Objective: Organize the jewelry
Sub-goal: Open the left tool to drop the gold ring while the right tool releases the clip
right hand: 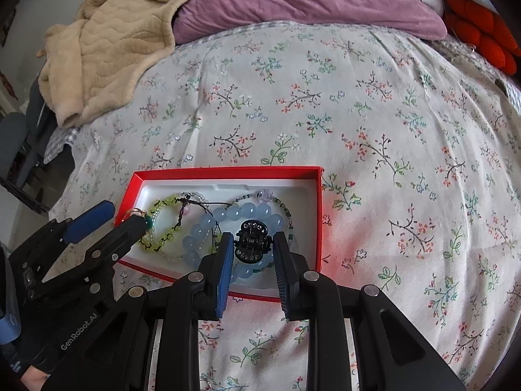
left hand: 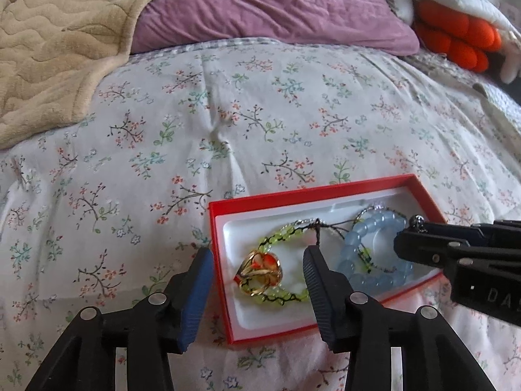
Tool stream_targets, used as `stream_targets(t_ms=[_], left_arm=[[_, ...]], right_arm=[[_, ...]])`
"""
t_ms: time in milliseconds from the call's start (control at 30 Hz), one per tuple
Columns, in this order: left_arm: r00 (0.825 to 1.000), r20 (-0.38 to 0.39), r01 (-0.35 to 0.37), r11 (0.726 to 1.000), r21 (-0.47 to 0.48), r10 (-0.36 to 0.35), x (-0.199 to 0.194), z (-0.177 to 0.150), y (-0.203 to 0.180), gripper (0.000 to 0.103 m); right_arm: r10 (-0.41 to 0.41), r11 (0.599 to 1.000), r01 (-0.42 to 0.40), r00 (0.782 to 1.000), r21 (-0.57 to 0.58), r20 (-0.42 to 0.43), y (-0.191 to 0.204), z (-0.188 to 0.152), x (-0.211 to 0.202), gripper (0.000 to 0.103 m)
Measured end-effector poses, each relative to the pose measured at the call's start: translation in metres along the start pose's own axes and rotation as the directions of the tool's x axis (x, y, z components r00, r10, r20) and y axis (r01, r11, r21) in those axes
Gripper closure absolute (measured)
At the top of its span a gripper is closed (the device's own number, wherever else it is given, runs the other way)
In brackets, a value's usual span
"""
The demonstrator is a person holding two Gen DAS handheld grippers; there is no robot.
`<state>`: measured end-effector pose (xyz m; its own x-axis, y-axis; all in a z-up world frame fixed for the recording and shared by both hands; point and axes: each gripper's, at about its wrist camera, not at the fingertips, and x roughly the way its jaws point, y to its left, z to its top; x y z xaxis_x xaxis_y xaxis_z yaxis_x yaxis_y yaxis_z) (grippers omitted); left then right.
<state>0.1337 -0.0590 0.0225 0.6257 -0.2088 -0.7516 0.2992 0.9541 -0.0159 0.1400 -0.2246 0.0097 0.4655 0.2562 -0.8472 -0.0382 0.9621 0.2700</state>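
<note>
While the left gripper [left hand: 259, 272] is hovering open-fingered over the gold ring [left hand: 260, 272] in the red box [left hand: 312, 190] on the bed, the right gripper [right hand: 250, 244] is straddling, fingers apart, the black hair claw [right hand: 251, 241] there, likely needing to withdraw next.

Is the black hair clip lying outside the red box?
No, the hair clip sits over the blue beads inside the red box.
</note>
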Motion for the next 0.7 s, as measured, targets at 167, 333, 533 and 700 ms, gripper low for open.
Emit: stream_targets(t_ms=[167,333,533,700], left_arm=[[1.000,-0.001,-0.008,1.000,0.007,0.008,-0.006,-0.002,0.002,0.050],[1.000,-0.007,-0.021,1.000,0.019,0.021,-0.016,-0.006,0.005,0.037],[0.999,-0.038,-0.018,0.999,0.029,0.019,-0.026,-0.014,0.009,0.025],[0.998,-0.062,0.016,1.000,-0.007,-0.017,-0.038,-0.021,0.012,0.016]], right_arm=[[0.016,1.000,-0.016,1.000,0.014,-0.007,-0.003,0.000,-0.003,0.075],[0.027,1.000,-0.027,1.000,0.010,0.002,-0.003,-0.001,-0.013,0.063],[0.041,0.999,-0.040,0.999,-0.006,0.031,-0.004,-0.005,-0.035,0.047],[0.048,0.999,-0.048,0.998,-0.013,0.051,-0.004,-0.013,-0.054,0.040]])
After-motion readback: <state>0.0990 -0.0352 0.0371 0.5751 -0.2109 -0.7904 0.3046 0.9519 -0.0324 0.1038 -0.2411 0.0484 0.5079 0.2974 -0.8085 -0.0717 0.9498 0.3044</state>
